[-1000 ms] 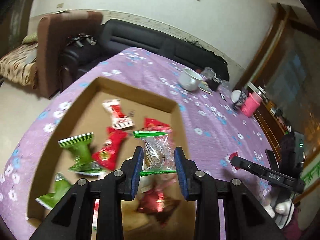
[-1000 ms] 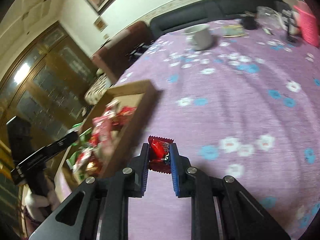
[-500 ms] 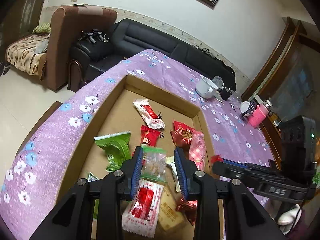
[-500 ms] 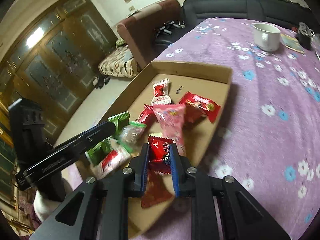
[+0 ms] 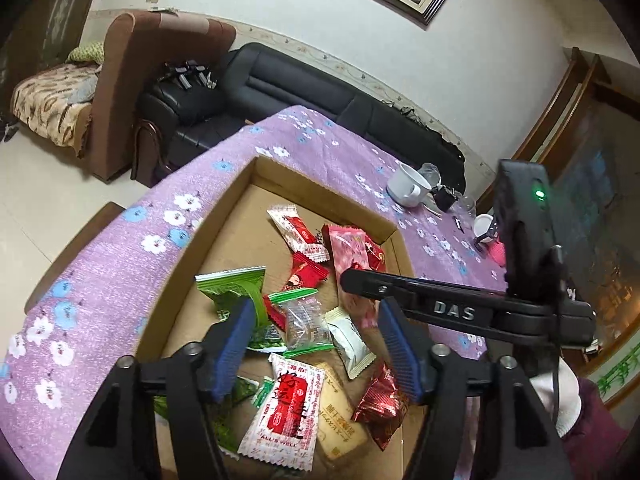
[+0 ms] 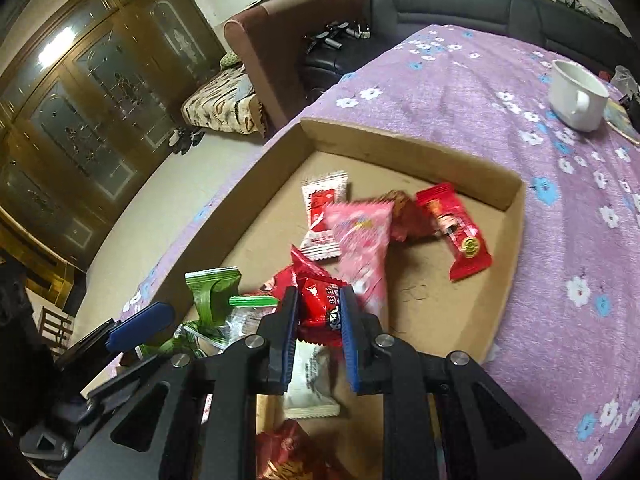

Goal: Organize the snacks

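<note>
Your right gripper [image 6: 319, 312] pinches a glossy red snack packet [image 6: 320, 306] with crimped edges between its nearly closed blue pads, over the cardboard box [image 6: 408, 162] on the purple floral tablecloth [image 6: 460, 80]. Your left gripper [image 5: 316, 344] hangs wide apart and empty above a clear green-ended packet [image 5: 306, 322] lying inside the box.

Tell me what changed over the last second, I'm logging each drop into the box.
The left gripper opened and released the clear green-edged snack packet, which now lies in the brown cardboard box. The right gripper carried its small red candy wrapper from over the purple tablecloth to over the box. It stays clamped.
</note>
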Tool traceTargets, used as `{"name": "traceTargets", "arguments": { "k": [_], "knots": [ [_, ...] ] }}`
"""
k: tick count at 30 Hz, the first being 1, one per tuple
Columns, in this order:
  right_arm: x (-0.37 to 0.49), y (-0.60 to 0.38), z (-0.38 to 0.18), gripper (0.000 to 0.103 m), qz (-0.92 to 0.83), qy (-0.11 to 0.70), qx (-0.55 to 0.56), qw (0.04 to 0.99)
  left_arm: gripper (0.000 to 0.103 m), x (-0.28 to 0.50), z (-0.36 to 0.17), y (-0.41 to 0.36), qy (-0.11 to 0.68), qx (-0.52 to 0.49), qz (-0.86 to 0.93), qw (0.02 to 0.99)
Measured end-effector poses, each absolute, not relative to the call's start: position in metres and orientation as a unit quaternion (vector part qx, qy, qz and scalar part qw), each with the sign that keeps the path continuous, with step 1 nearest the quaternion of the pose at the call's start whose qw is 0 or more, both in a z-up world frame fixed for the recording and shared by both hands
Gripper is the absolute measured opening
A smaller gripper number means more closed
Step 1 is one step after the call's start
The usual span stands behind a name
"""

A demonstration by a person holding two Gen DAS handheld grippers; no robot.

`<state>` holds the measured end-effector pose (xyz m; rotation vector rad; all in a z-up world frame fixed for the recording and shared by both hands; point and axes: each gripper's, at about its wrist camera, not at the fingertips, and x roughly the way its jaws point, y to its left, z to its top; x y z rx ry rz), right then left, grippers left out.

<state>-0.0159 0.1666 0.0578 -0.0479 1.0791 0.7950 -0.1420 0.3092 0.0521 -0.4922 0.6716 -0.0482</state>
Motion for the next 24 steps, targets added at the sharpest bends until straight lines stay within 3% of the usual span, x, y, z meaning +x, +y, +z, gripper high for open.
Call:
{"name": "traceTargets", "arguments": {
  "k": [14,24],
  "knots": [
    [-0.060,0.103,0.084,0.047,0.349,0.438,0.035,0.828,0.087,-0.154,0.071,0.286,0.314,-0.170,0.028,0.934],
    [-0.100,0.049,0.096,0.051,0.308,0.382,0.047,0.870,0.092,-0.169,0.093,0.251,0.291,-0.094,0.071,0.949]
  ]
}}
